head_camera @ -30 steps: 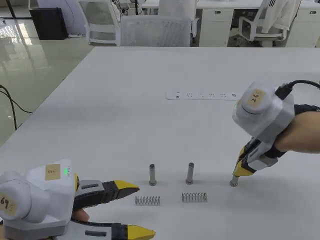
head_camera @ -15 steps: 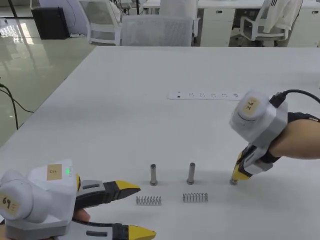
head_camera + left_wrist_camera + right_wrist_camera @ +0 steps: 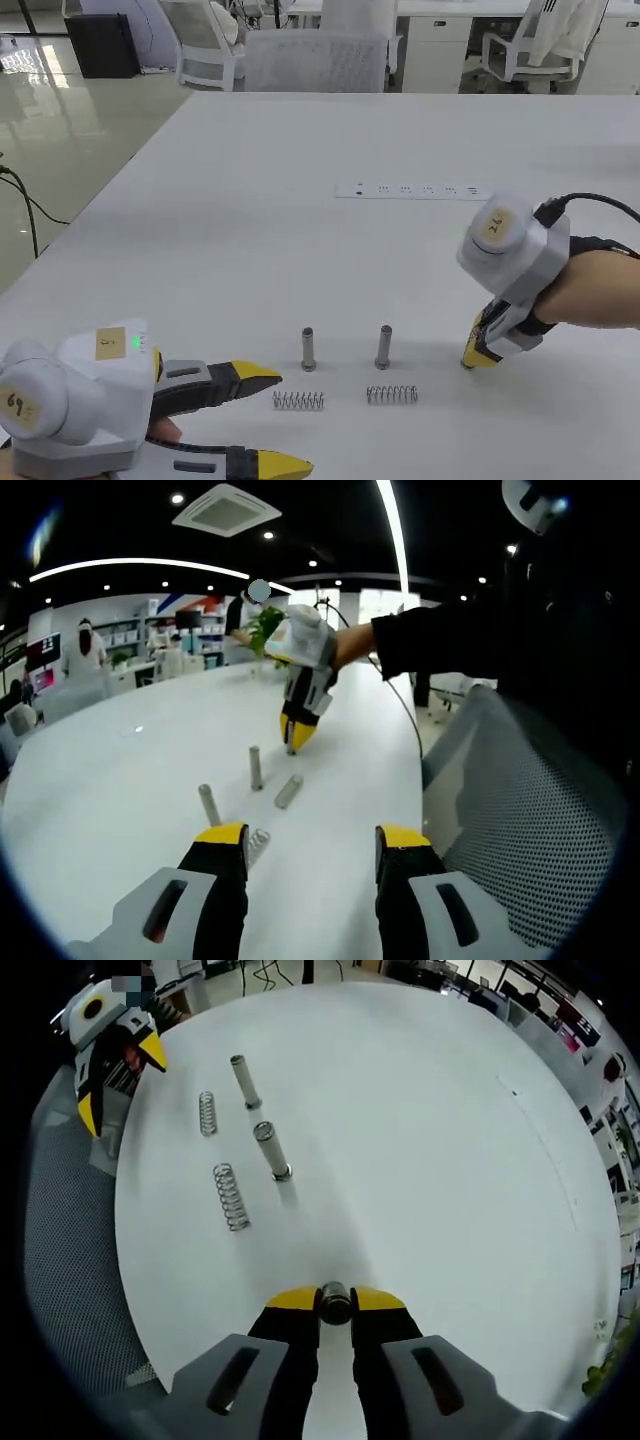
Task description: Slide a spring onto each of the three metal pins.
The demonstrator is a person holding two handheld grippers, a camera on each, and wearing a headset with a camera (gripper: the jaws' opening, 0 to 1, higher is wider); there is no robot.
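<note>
Two pins (image 3: pixel 308 350) and two springs (image 3: pixel 297 401) stood between your left gripper (image 3: pixel 291 420) and right gripper (image 3: pixel 470 358); beyond them the table (image 3: pixel 250 200) lay open to the power strip (image 3: pixel 410 190).

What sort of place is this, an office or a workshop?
Probably an open-plan office or lab: a large white table, a grey mesh office chair behind it, and a white power strip on top.

1. A handwritten "69" stands on a pale sticker (image 3: pixel 20 405) on the rounded rear of the left gripper (image 3: pixel 288 420), at about 8 o'clock in the head view.
2. A square sticker (image 3: pixel 105 343) on top of the same gripper carries a mark too faint to read.
3. A handwritten "26" stands on a yellowish sticker (image 3: pixel 497 222) on top of the right gripper (image 3: pixel 472 358), at about 3 o'clock.
4. The power strip (image 3: pixel 410 190), towards 1 o'clock, has small dark marks too small to read.
</note>
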